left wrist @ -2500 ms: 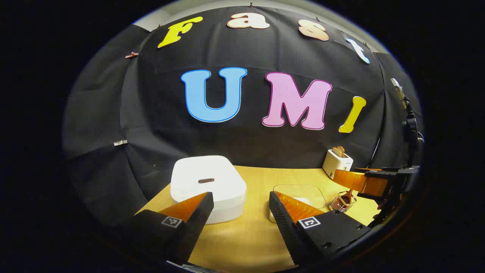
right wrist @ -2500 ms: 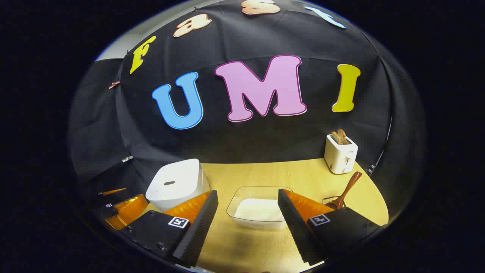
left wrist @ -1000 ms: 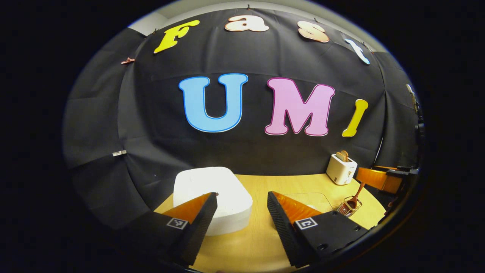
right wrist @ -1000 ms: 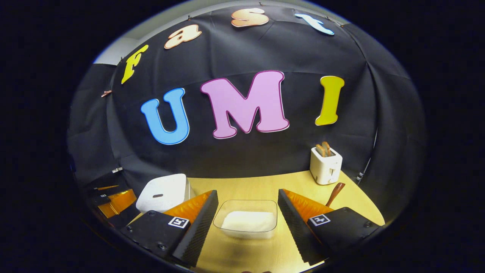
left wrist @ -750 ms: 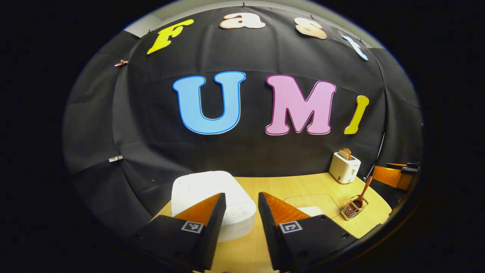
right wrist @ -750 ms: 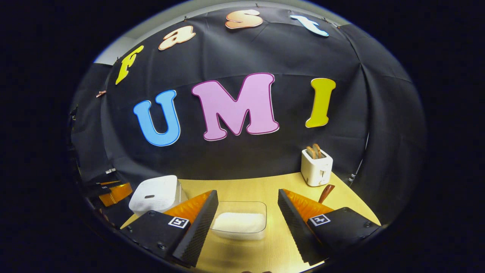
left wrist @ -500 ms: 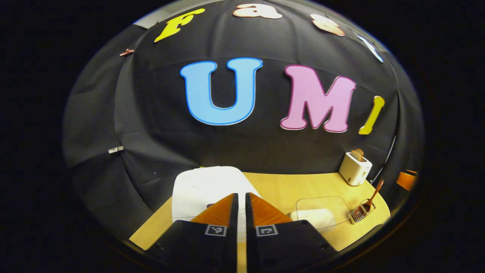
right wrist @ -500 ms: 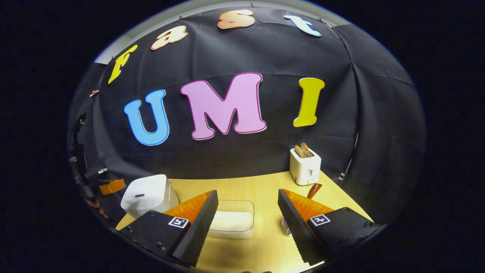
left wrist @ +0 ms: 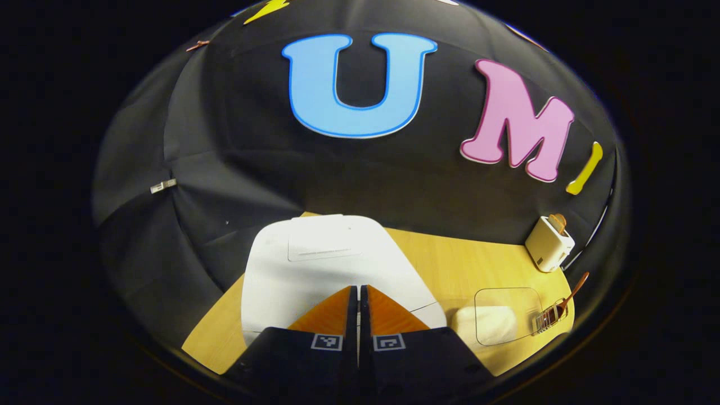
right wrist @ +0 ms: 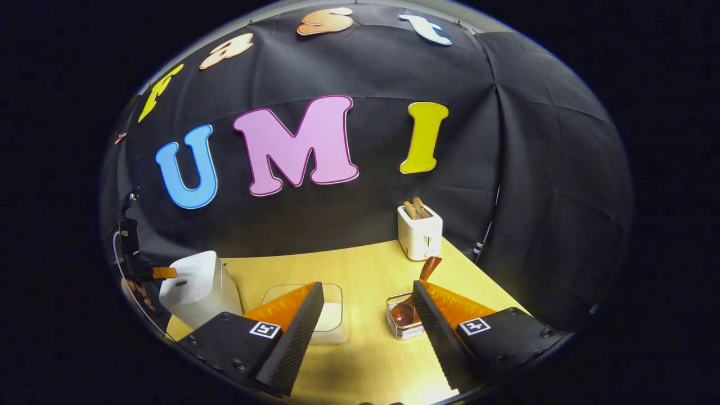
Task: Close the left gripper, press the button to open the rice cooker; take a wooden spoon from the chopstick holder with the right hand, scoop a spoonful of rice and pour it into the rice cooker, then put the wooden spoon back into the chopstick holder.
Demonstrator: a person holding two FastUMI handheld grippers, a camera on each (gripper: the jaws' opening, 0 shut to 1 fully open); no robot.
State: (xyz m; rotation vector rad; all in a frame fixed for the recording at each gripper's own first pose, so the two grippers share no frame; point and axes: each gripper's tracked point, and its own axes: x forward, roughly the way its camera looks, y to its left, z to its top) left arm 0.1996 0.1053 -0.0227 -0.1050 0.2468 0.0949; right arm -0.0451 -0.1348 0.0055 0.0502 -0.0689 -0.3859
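We're looking at a pale yellow wooden tabletop (right wrist: pixel 360 270) backed by the black cloth wall of the booth.

In the left gripper view, our left gripper (left wrist: pixel 358 292) has its two fingers pressed together with just a hairline slit between them, nothing held. The tips sit over the near edge of the white square rice cooker (left wrist: pixel 326 264), lid down; we can't tell if they're actually touching it. From that gripper, the clear plastic container of white rice (left wrist: pixel 495 323) lies at about 3 o'clock, and the wire chopstick holder (left wrist: pixel 550 318) is just past it at the table edge, with the brown wooden spoon (left wrist: pixel 571 295) leaning out of it. A cream two-slot toaster (left wrist: pixel 548 243) stands at roughly 2 o'clock near the wall.

In the right gripper view, our right gripper (right wrist: pixel 368 306) is spread wide with nothing between its fingers. The holder with the spoon bowl in it shows just inside the right finger (right wrist: pixel 436 326), the rice container beside the left one. The cooker is off at 9 o'clock.

Only markings we spot are the small square black-and-white tags on the fingers, nothing readable on the appliances.
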